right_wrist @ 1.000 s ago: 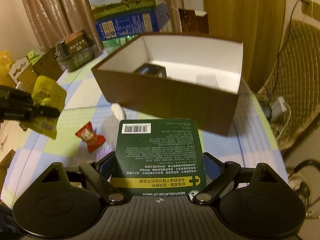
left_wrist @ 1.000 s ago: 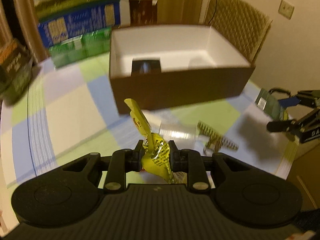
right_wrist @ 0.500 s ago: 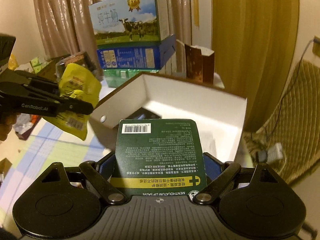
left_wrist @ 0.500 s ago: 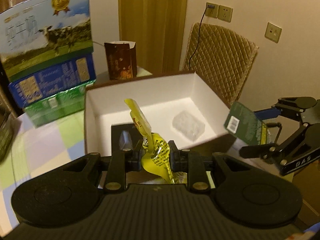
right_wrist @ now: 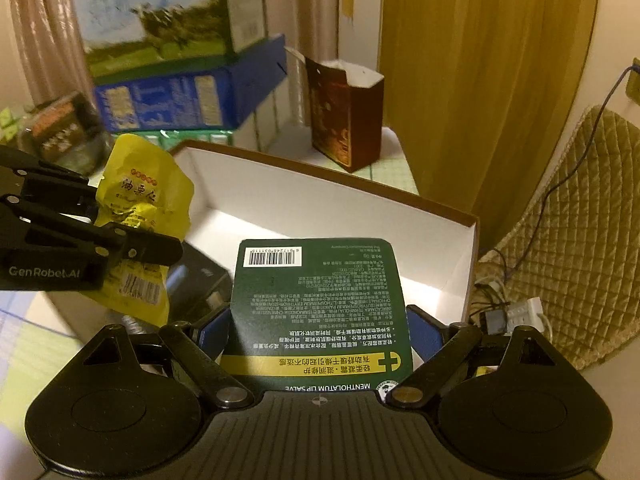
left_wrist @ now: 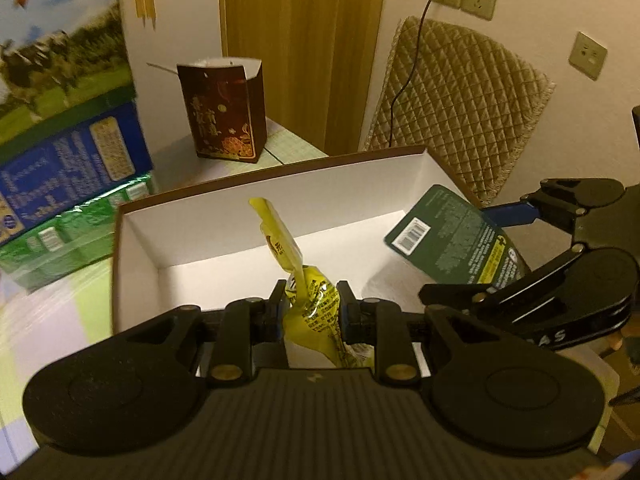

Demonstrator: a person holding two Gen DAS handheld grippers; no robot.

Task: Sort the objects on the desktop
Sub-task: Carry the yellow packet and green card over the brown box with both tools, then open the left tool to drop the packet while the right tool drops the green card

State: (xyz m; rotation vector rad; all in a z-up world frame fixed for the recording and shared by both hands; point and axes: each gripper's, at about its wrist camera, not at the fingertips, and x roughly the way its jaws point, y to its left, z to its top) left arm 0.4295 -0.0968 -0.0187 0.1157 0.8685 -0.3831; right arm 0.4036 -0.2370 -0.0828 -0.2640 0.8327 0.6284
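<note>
Over the open brown box (left_wrist: 132, 216) with its white inside, the yellow snack packet (left_wrist: 310, 300) hangs pinched between the jaws of the left gripper (left_wrist: 311, 308), which are pressed together on it, its crumpled top sticking up. Just to its right, the green lip-salve card (right_wrist: 320, 304) sits clamped flat between the wide-set jaws of the right gripper (right_wrist: 318, 328), barcode end pointing out over the box. A dark item (right_wrist: 198, 280) lies on the box floor. Beyond the box stand a dark red carton (left_wrist: 224, 112) and stacked milk cartons (left_wrist: 60, 120) on the checked tabletop (left_wrist: 48, 312); a quilted chair back (left_wrist: 460, 100) leans by the wall.
</note>
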